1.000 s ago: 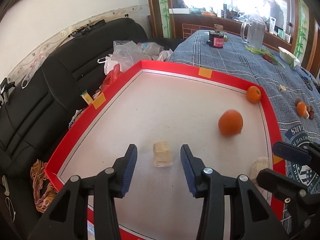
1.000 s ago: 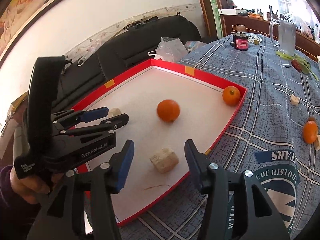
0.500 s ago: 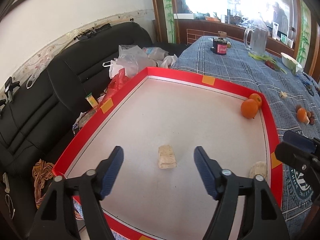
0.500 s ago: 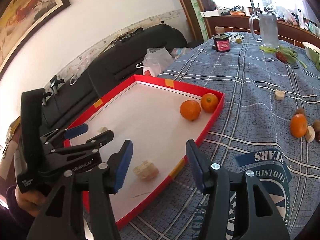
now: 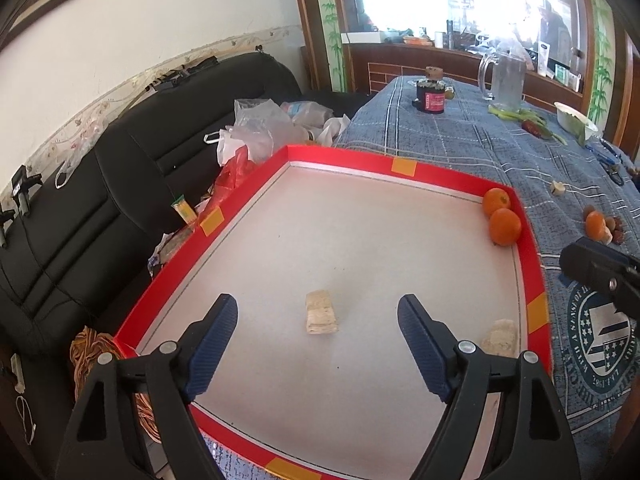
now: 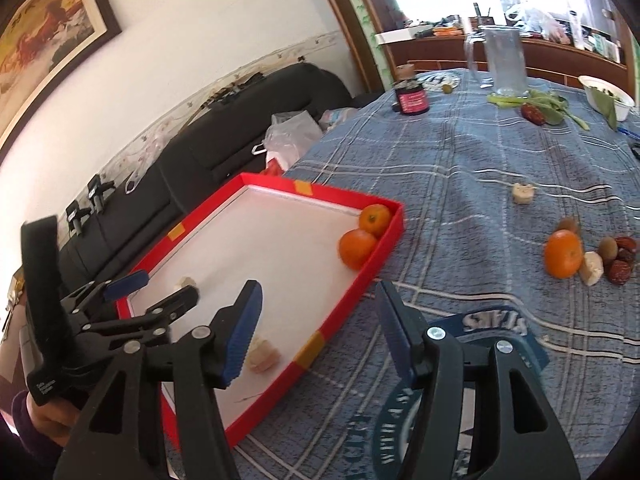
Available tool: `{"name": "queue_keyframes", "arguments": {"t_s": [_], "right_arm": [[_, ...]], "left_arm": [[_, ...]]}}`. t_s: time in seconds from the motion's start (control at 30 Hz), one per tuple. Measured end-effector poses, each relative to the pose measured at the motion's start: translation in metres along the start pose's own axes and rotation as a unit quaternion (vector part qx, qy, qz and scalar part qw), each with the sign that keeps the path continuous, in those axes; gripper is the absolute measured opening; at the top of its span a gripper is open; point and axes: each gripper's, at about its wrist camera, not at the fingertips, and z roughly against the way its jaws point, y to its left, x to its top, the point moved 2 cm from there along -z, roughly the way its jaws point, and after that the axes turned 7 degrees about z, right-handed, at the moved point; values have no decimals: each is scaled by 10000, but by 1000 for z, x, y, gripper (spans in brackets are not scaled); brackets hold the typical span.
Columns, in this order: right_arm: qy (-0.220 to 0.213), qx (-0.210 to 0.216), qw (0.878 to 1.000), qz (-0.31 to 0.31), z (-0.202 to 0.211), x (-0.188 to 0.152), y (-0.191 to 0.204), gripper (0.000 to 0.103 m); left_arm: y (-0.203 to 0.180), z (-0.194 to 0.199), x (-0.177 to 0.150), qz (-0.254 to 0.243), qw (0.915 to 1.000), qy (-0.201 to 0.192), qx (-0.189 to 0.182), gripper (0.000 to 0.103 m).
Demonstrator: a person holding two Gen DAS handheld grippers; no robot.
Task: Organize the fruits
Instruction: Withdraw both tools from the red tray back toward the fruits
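Observation:
A red-rimmed tray (image 5: 536, 240) (image 6: 384, 248) with a white floor lies on the blue tablecloth. Two oranges (image 5: 505, 227) (image 6: 357, 249) touch in its far right corner. A pale banana chunk (image 5: 319, 313) lies between the fingers of my open left gripper (image 5: 318, 344), which hovers over the tray's near part. A second chunk (image 5: 500, 338) (image 6: 262, 354) rests by the tray's right rim. My right gripper (image 6: 320, 330) is open above that rim, empty. Out on the cloth sit another orange (image 6: 563, 254) (image 5: 595, 224), a pale chunk (image 6: 592, 267), brown fruits (image 6: 619, 258) and a lone chunk (image 6: 524, 193).
A black sofa (image 5: 120, 168) with plastic bags (image 5: 260, 128) borders the tray's left side. Far down the table stand a dark jar (image 6: 412, 98), a glass pitcher (image 6: 503, 62), greens (image 6: 540, 102) and a white bowl (image 6: 606, 96). A hand (image 6: 40, 420) holds the left gripper.
The loose orange rolled to the far right corner and stopped against the other orange. My left gripper opened wider and drew back from the chunk. My right gripper lifted and swung right toward the cloth.

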Motion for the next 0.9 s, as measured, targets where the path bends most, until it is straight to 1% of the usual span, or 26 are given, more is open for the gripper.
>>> {"name": "queue_keyframes", "arguments": {"t_s": [0.27, 0.37, 0.53, 0.67, 0.77, 0.9], "right_arm": [[-238, -329, 9984, -381, 30, 3, -48, 61], [-297, -570, 9967, -486, 45, -1, -71, 61], [-356, -974, 9922, -691, 75, -12, -113, 61], [-253, -1156, 9910, -618, 87, -21, -135, 61], [-51, -1298, 9904, -476, 88, -29, -145, 61], [111, -1374, 9887, -588, 87, -35, -158, 61]], "left_arm": [[-9, 18, 7, -93, 9996, -270, -37, 83], [-21, 24, 8, -216, 9991, -327, -150, 83], [-52, 38, 11, -563, 9964, -488, -392, 83], [-82, 45, 14, -841, 9925, -591, -658, 83], [-101, 49, 15, -1033, 9893, -614, -830, 84], [-123, 54, 8, -1217, 9851, -587, -1061, 84]]}}
